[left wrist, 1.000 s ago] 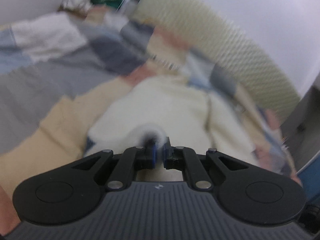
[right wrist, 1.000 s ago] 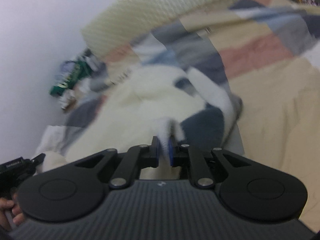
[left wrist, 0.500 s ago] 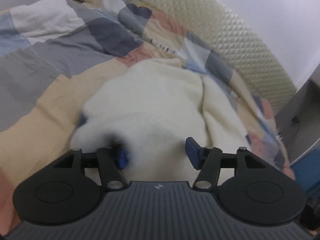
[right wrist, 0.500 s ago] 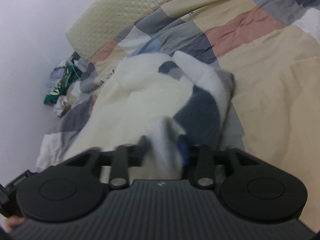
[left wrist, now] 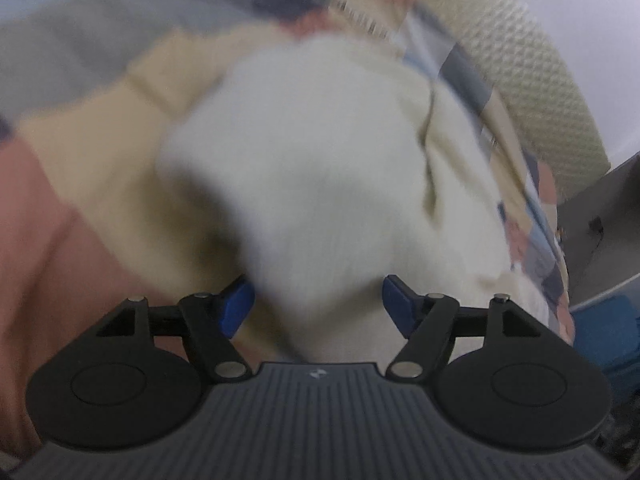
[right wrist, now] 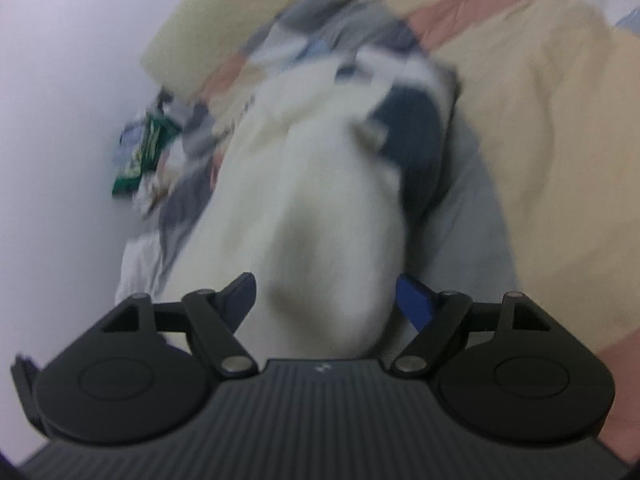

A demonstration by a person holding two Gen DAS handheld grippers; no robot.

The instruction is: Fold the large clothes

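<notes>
A: What does the left wrist view show, from left to right?

B: At the far left, a patchwork quilt [left wrist: 80, 168] in pink, tan and grey squares fills the frame, blurred. In the centre lies a white fleece garment [left wrist: 320, 168], a soft rounded heap resting on the quilt. At the bottom centre is the left gripper [left wrist: 316, 306]. Its jaws have just been opening and now stand wide apart, blue pads [left wrist: 236, 306] on either side of a hanging fold of the fleece. The pads are not pressing on it. At the upper right curves a cream quilted headboard [left wrist: 532, 92], with a grey wall beyond it.

A: And the right wrist view?

B: The left side is a plain pale wall [right wrist: 68, 120]. Against it, at centre left, sits a green packet [right wrist: 144, 152] among blurred clutter. In the centre is the same white fleece garment [right wrist: 320, 208], with a dark navy patch [right wrist: 416, 140] on its upper right part. At the bottom centre, the right gripper [right wrist: 326, 300] has also just been opening its jaws. They stand wide, a rounded lobe of fleece between them, loose rather than pinched. The right side of the frame is tan and pink quilt [right wrist: 560, 120].
</notes>
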